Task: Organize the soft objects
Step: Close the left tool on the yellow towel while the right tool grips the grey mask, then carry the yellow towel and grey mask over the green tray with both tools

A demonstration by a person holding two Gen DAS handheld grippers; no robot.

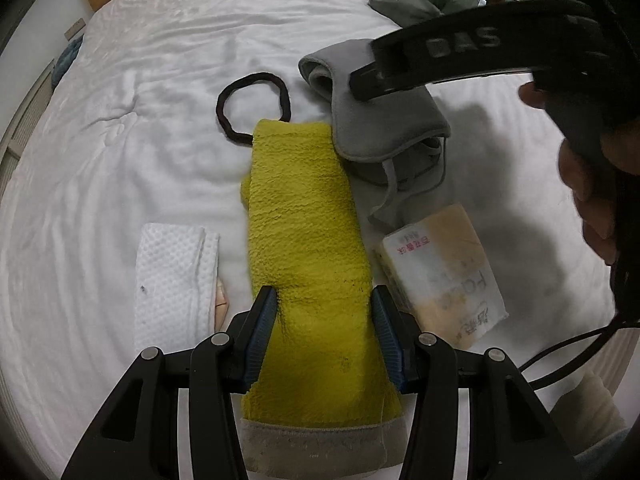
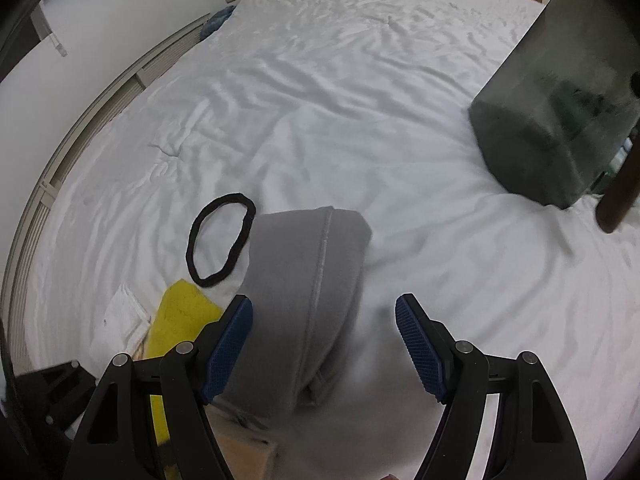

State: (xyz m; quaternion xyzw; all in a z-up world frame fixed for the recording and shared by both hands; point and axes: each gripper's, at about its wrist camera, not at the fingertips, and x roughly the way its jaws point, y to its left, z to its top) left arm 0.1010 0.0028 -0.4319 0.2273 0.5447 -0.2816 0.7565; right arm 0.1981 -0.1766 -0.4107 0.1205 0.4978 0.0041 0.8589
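- Around: a black elastic hair loop lies on the white bedsheet; a white waffle-weave folded cloth to the left; a plastic-wrapped tissue pack to the right; a dark translucent storage bin further off.
- The yellow-green textured towel is a long strip with a beige hem; the left gripper pinches it between both blue pads.
- The grey padded fabric mask with straps touches the towel's far end; the right gripper hangs over it, jaws spread.

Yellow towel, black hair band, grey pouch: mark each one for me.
yellow towel [image 1: 304, 216], left wrist view, middle of the textured cloth
black hair band [image 2: 196, 240], right wrist view, left side of the loop
grey pouch [image 2: 304, 280], right wrist view, flat top face
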